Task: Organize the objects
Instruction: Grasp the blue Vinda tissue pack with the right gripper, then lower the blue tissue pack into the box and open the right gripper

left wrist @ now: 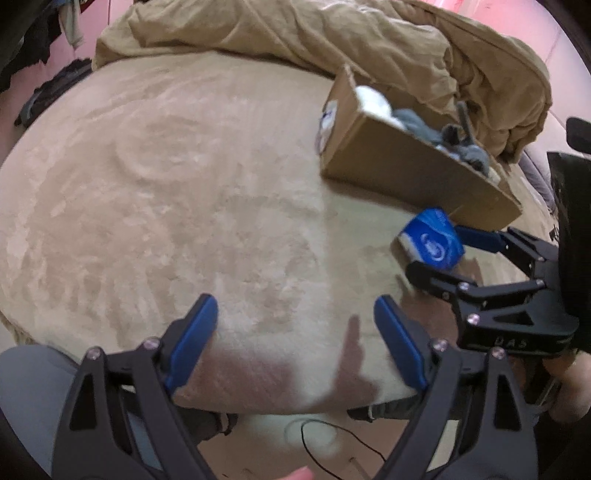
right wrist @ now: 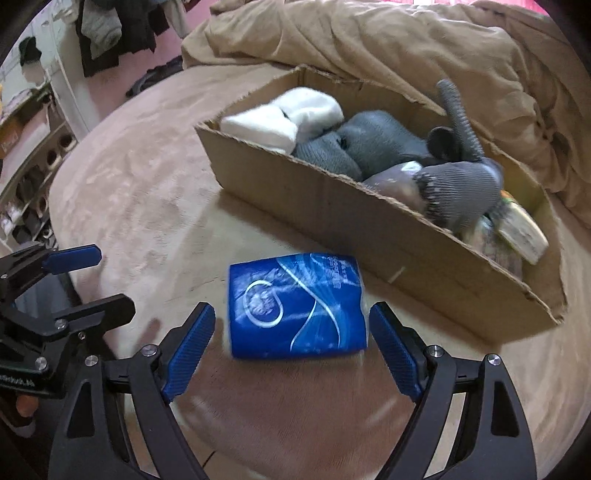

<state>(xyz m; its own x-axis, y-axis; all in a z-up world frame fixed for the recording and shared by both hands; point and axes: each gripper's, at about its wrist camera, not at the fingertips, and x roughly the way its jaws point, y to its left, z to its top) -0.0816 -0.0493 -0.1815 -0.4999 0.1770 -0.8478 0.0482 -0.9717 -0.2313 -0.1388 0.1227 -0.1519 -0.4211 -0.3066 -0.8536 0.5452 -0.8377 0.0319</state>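
Note:
A blue tissue pack [right wrist: 297,306] lies on the beige bed cover in front of a shallow cardboard box [right wrist: 332,210]. My right gripper [right wrist: 291,332] is open, its blue fingers on either side of the pack and not touching it. The box holds white socks [right wrist: 291,118], grey socks [right wrist: 373,144] and some packets at its right end. In the left wrist view the pack [left wrist: 432,240] sits between the right gripper's fingers [left wrist: 476,236], next to the box [left wrist: 413,162]. My left gripper [left wrist: 295,339] is open and empty over the bare cover.
A rumpled tan blanket [right wrist: 406,44] lies behind the box. Clothes [right wrist: 110,33] hang at the far left and shelves [right wrist: 33,177] stand beside the bed. The bed's near edge [left wrist: 280,406] is just below my left gripper, with a black cable [left wrist: 332,439] on the floor.

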